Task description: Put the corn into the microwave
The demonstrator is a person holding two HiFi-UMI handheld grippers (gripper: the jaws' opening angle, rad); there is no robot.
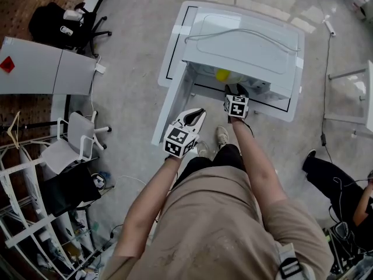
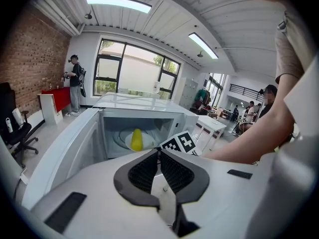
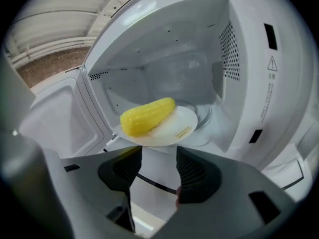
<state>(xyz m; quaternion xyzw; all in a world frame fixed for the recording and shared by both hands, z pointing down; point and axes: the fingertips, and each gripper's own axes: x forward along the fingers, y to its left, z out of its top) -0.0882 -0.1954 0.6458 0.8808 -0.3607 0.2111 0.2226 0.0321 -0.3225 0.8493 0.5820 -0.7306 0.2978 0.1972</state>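
A yellow corn cob point(image 3: 148, 116) lies on a white plate point(image 3: 179, 127) inside the open white microwave point(image 1: 245, 39). The head view shows the corn point(image 1: 222, 74) just inside the opening. My right gripper point(image 3: 158, 156) is open right in front of the plate, with nothing between its jaws; from above, the right gripper point(image 1: 236, 90) sits at the mouth of the oven. My left gripper point(image 2: 159, 151) is shut and empty, held back near the open door point(image 1: 172, 98), and from there the corn point(image 2: 135, 139) shows in the cavity. In the head view the left gripper point(image 1: 196, 114) hangs below the door.
A cable point(image 1: 245, 34) lies over the microwave's top. A black office chair point(image 1: 64, 22) and a white chair point(image 1: 73, 142) stand at left. A seated person's leg point(image 1: 326, 177) is at right. A person point(image 2: 76, 83) stands by the far window.
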